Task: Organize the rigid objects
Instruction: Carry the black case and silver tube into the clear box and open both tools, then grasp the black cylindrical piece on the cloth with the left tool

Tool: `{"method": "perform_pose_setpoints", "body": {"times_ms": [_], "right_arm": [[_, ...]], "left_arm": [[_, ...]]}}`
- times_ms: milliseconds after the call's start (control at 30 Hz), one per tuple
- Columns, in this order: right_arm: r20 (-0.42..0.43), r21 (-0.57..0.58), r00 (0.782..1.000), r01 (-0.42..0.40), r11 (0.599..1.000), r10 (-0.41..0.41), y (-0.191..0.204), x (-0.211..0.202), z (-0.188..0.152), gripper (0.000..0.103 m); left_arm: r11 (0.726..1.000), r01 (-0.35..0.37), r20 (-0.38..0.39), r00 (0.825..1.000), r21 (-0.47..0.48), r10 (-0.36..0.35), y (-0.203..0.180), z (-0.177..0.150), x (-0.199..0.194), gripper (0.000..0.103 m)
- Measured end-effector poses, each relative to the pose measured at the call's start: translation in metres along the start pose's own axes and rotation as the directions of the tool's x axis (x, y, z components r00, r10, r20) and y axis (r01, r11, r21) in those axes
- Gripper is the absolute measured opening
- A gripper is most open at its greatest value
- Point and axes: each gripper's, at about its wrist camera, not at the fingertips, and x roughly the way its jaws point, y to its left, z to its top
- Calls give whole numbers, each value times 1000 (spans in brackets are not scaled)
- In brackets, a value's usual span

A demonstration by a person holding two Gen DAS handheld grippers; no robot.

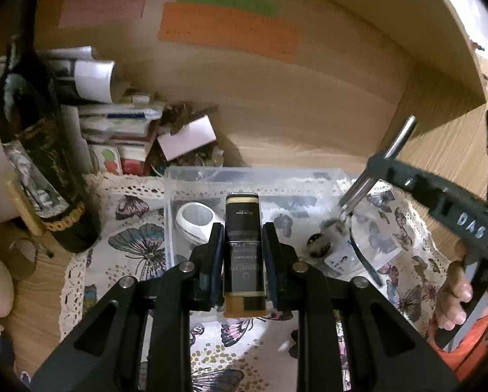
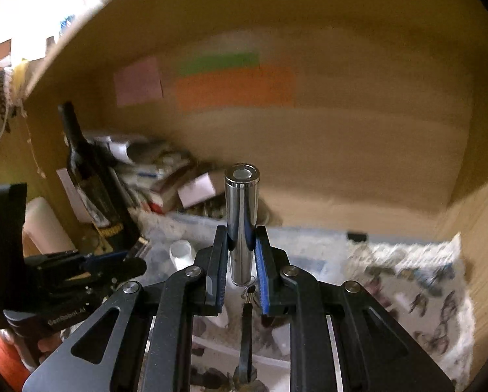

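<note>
1. Left wrist view: my left gripper (image 1: 242,254) is clamping a black and gold box (image 1: 243,248) between both fingers, with the box pointing forward over the near wall of a clear bin (image 1: 178,176).
2. I am seeing a white ring-shaped piece (image 1: 196,222) lying inside the bin, just left of the box.
3. I am seeing the bin sitting on a butterfly cloth (image 1: 129,245) laid over the wooden shelf (image 1: 309,124).
4. A dark bottle (image 1: 38,150) is standing upright at the left, well apart from the bin, with stacked clutter behind it.
5. My right gripper (image 2: 242,251) is gripping a chrome cylinder (image 2: 241,215), which is standing up between its fingers and rising well past the tips.
6. From the left camera, the cylinder (image 1: 378,166) is tilting over the right end of the bin, with a cord and beads (image 1: 319,245) hanging from its lower end.
7. Right wrist view is blurring badly, so I can only say the cylinder is probably above the bin rather than in it.
8. Coloured notes (image 1: 227,26) are sticking to the back panel.
</note>
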Motion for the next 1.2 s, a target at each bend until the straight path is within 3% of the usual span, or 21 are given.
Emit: {"method": "perform_pose_setpoints", "body": {"times_ms": [400, 800, 1033, 1200], "right_arm": [[-170, 21, 985, -31, 999, 34, -8, 51, -20, 14], [-239, 23, 971, -6, 1000, 11, -13, 72, -26, 15], [-189, 12, 982, 0, 1000, 3, -12, 50, -20, 16], [-136, -10, 991, 3, 1000, -5, -7, 21, -19, 23]], "left_arm": [[1000, 0, -61, 998, -4, 0, 2, -4, 27, 23], [999, -37, -63, 997, 14, 38, 2, -6, 33, 23], [999, -32, -25, 999, 33, 33, -6, -7, 10, 23], [997, -30, 10, 1000, 65, 29, -18, -10, -11, 27]]}}
